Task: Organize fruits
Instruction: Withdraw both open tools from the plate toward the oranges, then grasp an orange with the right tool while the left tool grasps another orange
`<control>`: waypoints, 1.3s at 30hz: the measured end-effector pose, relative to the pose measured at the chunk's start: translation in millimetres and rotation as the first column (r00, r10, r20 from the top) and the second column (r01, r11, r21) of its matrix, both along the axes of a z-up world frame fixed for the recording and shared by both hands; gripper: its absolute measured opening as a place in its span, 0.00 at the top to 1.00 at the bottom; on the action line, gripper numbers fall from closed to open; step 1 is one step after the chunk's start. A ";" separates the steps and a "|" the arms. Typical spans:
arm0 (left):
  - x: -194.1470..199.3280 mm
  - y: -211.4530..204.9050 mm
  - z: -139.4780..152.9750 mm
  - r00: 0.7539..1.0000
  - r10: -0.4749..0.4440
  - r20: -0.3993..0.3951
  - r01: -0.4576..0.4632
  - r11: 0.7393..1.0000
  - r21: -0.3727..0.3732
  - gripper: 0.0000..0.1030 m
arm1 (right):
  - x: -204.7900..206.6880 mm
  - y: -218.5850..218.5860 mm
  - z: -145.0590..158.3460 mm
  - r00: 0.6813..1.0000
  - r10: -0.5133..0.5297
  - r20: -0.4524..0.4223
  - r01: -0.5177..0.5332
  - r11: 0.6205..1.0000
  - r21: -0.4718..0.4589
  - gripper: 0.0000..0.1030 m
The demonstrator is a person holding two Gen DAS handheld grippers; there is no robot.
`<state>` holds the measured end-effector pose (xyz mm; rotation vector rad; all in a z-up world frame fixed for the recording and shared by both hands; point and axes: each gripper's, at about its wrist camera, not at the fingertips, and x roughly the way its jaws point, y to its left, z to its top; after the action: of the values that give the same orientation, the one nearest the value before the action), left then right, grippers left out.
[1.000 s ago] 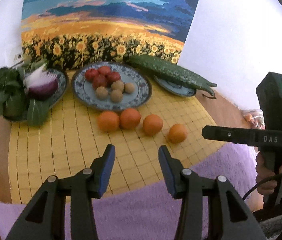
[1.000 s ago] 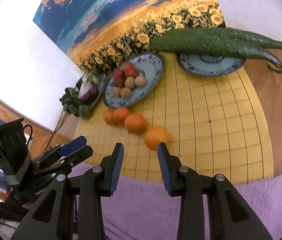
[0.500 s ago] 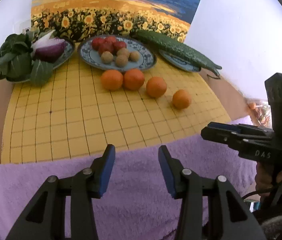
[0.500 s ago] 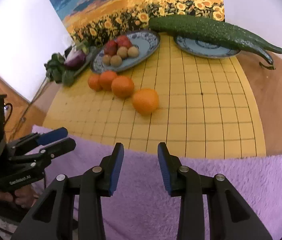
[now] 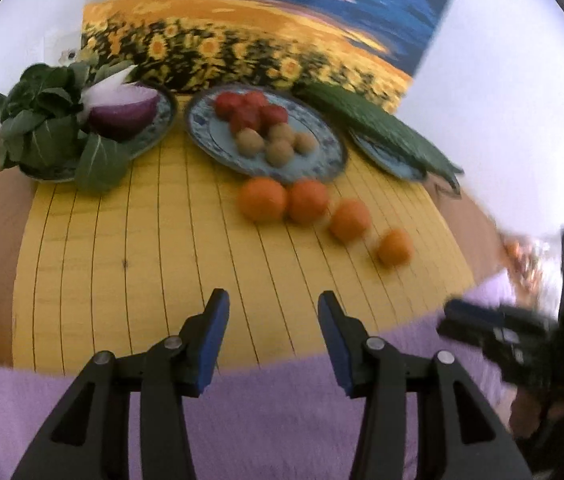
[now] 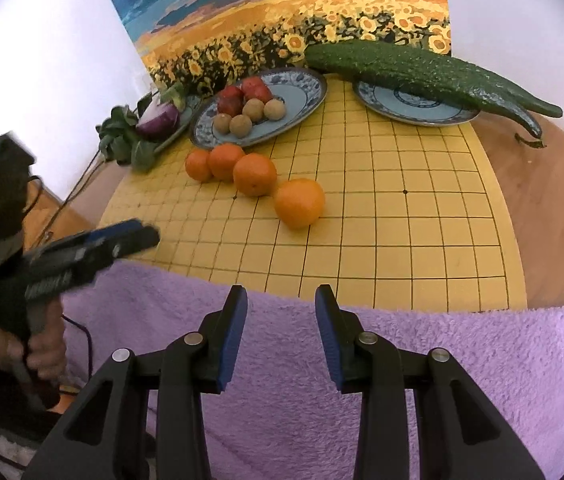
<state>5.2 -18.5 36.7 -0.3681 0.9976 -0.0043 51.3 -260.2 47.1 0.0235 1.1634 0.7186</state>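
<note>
Several oranges lie in a row on the yellow grid board (image 5: pixel 141 240), the nearest (image 6: pixel 299 203) at the right end and the farthest (image 5: pixel 262 199) beside the blue-patterned plate (image 5: pixel 322 160). That plate (image 6: pixel 302 92) holds red fruits and small brown round fruits. My left gripper (image 5: pixel 273 300) hangs open over the board's near part, short of the oranges, with nothing between its fingers. My right gripper (image 6: pixel 280 292) stands open and empty over the purple towel (image 6: pixel 482 360) at the board's front edge.
A long green cucumber (image 6: pixel 422 72) rests across a small plate at the back right. A halved red onion (image 5: pixel 121 112) and leafy greens (image 5: pixel 41 128) fill a plate at the back left. A sunflower painting leans on the wall behind. A hand (image 6: pixel 41 356) holds the left gripper's handle.
The left gripper drew back over the towel, then came forward over the board toward the oranges. The right gripper rolled level and pulled back from the oranges to the towel's edge.
</note>
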 end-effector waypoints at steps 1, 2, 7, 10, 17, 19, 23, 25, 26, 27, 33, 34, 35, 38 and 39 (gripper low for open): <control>6.5 3.4 0.0 1.000 0.004 0.004 -0.004 1.000 -0.003 0.53 | 0.2 -0.5 2.3 1.000 -0.003 0.006 0.003 1.000 0.010 0.64; 13.7 5.4 0.3 1.000 0.004 0.008 -0.004 1.000 0.006 0.53 | 0.6 -0.1 4.0 1.000 -0.005 0.013 0.005 1.000 0.013 0.64; 45.7 1.5 -7.6 0.998 -0.058 0.011 0.057 0.994 0.094 0.52 | 4.7 5.4 5.1 1.000 -0.005 0.027 0.005 1.000 0.001 0.64; 57.2 1.4 -15.9 0.998 -0.069 0.005 0.068 0.992 0.111 0.52 | 6.4 10.5 3.5 1.000 0.009 0.028 -0.009 1.000 -0.007 0.64; 63.0 7.4 -20.9 0.996 -0.089 0.032 0.089 0.996 0.022 0.52 | 18.4 22.3 -0.8 0.998 0.033 0.052 -0.032 0.999 -0.023 0.64; 61.9 8.5 -21.1 0.996 -0.084 0.037 0.084 0.996 0.007 0.60 | 25.6 26.4 -6.8 0.998 0.034 0.043 -0.032 0.999 -0.029 0.61; 58.5 11.5 -22.0 0.997 -0.070 0.033 0.070 0.997 -0.012 0.67 | 38.9 32.2 -20.1 0.999 0.012 0.035 -0.011 0.999 -0.048 0.60; 56.6 10.0 -20.4 0.997 -0.075 0.028 0.075 0.997 -0.003 0.68 | 45.7 35.1 -27.4 1.000 0.000 0.027 0.002 0.998 -0.062 0.60; 55.3 9.2 -19.6 0.997 -0.077 0.029 0.077 0.997 -0.002 0.68 | 47.6 36.0 -29.3 1.000 0.000 0.019 0.002 0.998 -0.061 0.60; 54.2 8.6 -19.4 0.996 -0.081 0.029 0.081 0.997 0.001 0.68 | 48.2 36.0 -28.9 1.000 -0.001 0.026 0.002 0.999 -0.052 0.60; 47.3 6.9 -17.7 0.998 -0.069 0.007 0.069 0.998 0.006 0.68 | 51.7 44.9 -30.0 0.999 0.020 0.049 -0.017 0.998 -0.055 0.60; 44.6 6.3 -16.2 0.998 -0.069 0.007 0.069 0.998 -0.008 0.68 | 51.9 46.8 -30.1 0.998 0.024 0.054 -0.021 0.998 -0.056 0.61; 42.0 5.3 -15.0 0.998 -0.069 0.009 0.069 0.998 -0.012 0.68 | 52.2 47.6 -29.9 0.998 0.027 0.056 -0.024 0.998 -0.055 0.64; 34.8 1.0 -10.9 0.997 -0.073 0.008 0.073 0.997 -0.013 0.68 | 51.0 49.6 -28.6 0.997 0.028 0.070 -0.024 0.998 -0.063 0.65; 32.3 0.1 -9.4 0.997 -0.076 0.005 0.077 0.997 -0.018 0.68 | 50.6 49.6 -27.6 0.997 0.025 0.077 -0.019 0.997 -0.074 0.65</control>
<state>37.6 -18.4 27.3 -0.3462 1.0069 -0.0835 101.9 -210.5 19.5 -0.0787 1.1163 0.6900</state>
